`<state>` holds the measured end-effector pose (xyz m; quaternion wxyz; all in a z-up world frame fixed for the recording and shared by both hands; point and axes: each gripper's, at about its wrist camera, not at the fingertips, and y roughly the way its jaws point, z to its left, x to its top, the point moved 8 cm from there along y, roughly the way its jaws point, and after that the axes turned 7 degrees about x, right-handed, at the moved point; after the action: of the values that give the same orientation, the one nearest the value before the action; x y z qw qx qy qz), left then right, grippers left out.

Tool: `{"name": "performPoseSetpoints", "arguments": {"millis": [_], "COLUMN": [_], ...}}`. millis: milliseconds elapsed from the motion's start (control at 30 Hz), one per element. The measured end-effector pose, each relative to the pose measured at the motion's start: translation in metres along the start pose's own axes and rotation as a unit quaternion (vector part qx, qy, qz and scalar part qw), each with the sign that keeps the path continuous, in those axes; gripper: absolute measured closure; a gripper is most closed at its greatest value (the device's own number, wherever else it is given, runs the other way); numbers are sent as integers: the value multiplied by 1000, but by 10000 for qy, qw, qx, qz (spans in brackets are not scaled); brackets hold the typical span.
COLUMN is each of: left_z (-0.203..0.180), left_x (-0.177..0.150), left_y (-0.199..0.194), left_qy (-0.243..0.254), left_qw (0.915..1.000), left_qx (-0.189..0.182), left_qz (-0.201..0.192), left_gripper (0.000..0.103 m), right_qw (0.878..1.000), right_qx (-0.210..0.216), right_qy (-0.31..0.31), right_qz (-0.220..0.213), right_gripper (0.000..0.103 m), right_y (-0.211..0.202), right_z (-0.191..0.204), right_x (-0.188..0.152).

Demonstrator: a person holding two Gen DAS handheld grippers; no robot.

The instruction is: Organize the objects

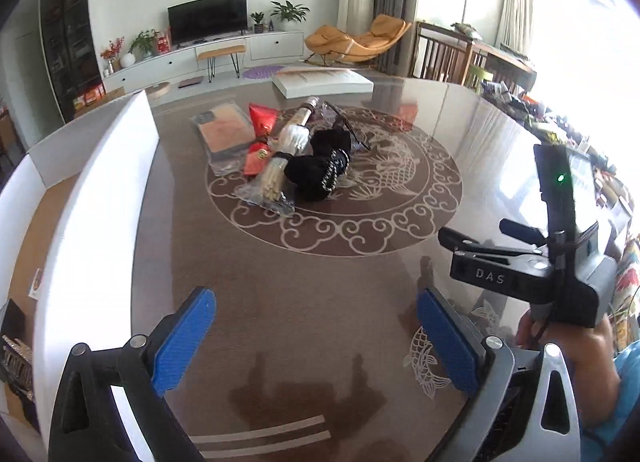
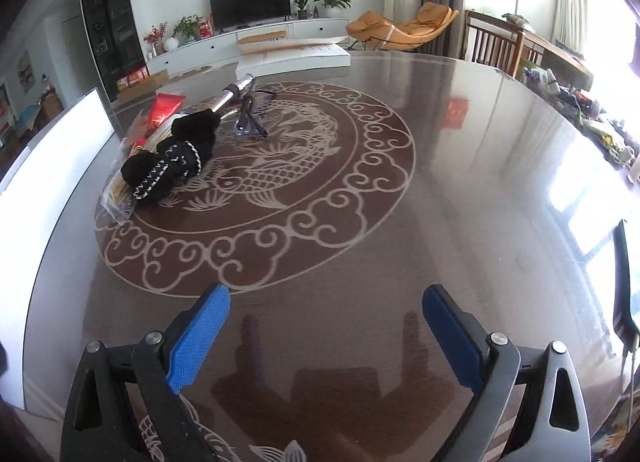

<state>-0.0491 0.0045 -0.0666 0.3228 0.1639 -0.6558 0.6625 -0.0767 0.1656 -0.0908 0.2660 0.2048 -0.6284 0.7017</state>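
A heap of loose objects lies mid-table: black knitted gloves (image 1: 322, 166) (image 2: 176, 156), a clear bag of pale sticks (image 1: 272, 182), red packets (image 1: 262, 120) (image 2: 164, 108), a flat orange package (image 1: 224, 132), a white roll with a metal-capped tube (image 1: 298, 126) (image 2: 236, 90), and glasses in clear wrap (image 2: 250, 122). My left gripper (image 1: 316, 338) is open and empty, well short of the heap. My right gripper (image 2: 326, 336) is open and empty over bare table, the heap far ahead to its left. The right gripper's body (image 1: 560, 262) shows at the right of the left wrist view.
A white-walled open box (image 1: 92, 222) (image 2: 52, 166) stands at the table's left edge, with dark items in its near corner (image 1: 16, 358). A flat white box (image 1: 320, 80) (image 2: 296, 54) lies at the far edge. The round brown table (image 1: 320, 282) has a dragon pattern. Clutter lines the right side.
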Motion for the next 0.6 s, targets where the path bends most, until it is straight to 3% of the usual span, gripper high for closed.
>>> {"name": "performPoseSetpoints", "arguments": {"millis": [100, 300, 600], "left_z": [-8, 10, 35], "left_x": [-2, 5, -1], "left_y": [30, 59, 96], "left_qy": [170, -300, -530], "left_qw": [9993, 9990, 9960], "left_qx": [339, 308, 528], "left_qz": [46, 117, 479], "left_gripper": [0, 0, 0], "right_qw": [9998, 9995, 9996], "right_qx": [-96, -119, -111], "right_qy": [-21, -175, -178], "right_qz": [151, 238, 215], "right_gripper": [6, 1, 0], "right_y": [5, 9, 17], "right_z": [-9, 0, -2], "right_x": [-3, -2, -4]}}
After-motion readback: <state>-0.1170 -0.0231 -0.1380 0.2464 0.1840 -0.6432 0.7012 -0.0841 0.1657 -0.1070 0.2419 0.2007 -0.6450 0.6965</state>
